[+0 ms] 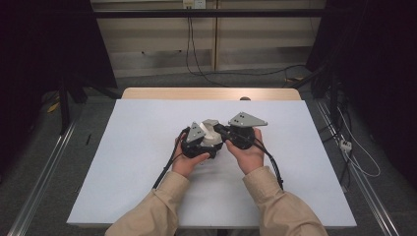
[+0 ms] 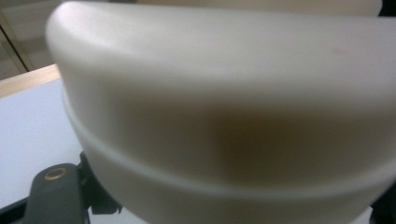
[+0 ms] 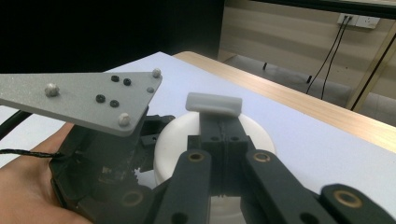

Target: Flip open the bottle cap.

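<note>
White round container [image 3: 177, 140] sits mid-table [image 1: 147, 147], between both grippers. Right gripper [image 3: 219, 116] jaws pressed together on the grey tab [image 3: 213, 103] sticking up from its top. Left gripper [image 1: 196, 145] hugs the container's side; body fills its camera at point-blank, blurred, jaw spacing can't tell.

Left forearm [image 1: 147, 211]: tan sleeve, coming up from the bottom edge and angled inward.
Left hand [image 1: 184, 160]: cupped under the left gripper [image 1: 202, 140], just beside the right gripper.
Left gripper state: jaw position cannot be told; a blurred pale body sits right against its camera.
Right forearm [image 1: 282, 209]: tan sleeve, angled inward.
Right hand [image 1: 248, 155]: wrapped around the right gripper [image 3: 219, 119].
Right gripper state: its 2 black jaws meet, pressed together beneath a small grey piece.
</note>
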Demonstrator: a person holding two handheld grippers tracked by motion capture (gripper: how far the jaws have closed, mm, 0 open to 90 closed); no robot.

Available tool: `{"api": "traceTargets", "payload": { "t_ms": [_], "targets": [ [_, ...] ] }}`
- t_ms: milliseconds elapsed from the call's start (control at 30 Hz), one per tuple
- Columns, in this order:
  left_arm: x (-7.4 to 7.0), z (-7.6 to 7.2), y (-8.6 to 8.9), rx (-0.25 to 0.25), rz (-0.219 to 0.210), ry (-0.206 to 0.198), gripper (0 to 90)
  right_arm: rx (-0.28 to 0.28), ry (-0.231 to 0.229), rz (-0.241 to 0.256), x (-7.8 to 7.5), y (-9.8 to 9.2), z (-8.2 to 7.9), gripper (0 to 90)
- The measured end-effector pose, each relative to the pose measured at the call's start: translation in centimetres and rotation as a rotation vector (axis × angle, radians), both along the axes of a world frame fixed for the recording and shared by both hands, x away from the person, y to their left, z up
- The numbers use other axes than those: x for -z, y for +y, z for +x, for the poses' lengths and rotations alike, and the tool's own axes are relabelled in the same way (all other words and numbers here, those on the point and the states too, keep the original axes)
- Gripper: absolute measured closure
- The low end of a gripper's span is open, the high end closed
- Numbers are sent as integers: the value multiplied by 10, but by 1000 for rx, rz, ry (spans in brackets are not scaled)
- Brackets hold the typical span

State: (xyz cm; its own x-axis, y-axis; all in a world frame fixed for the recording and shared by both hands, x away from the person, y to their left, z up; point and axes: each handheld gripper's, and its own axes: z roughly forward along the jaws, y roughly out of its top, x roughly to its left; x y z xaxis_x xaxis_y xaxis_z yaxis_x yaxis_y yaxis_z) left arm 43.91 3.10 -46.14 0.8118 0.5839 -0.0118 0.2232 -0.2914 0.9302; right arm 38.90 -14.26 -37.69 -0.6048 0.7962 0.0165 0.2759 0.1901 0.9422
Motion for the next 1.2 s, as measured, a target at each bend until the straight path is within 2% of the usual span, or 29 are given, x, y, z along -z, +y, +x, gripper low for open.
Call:
{"api": "traceTargets", "payload": {
  "t_ms": [733,1200],
  "targets": [
    [0,0,0,0,-1,3,186,11,-21,-19,-6,4,12,900],
    [0,1,0,-1,-3,5,186,17,-18,-23,-7,7,15,900]
  ]
}}
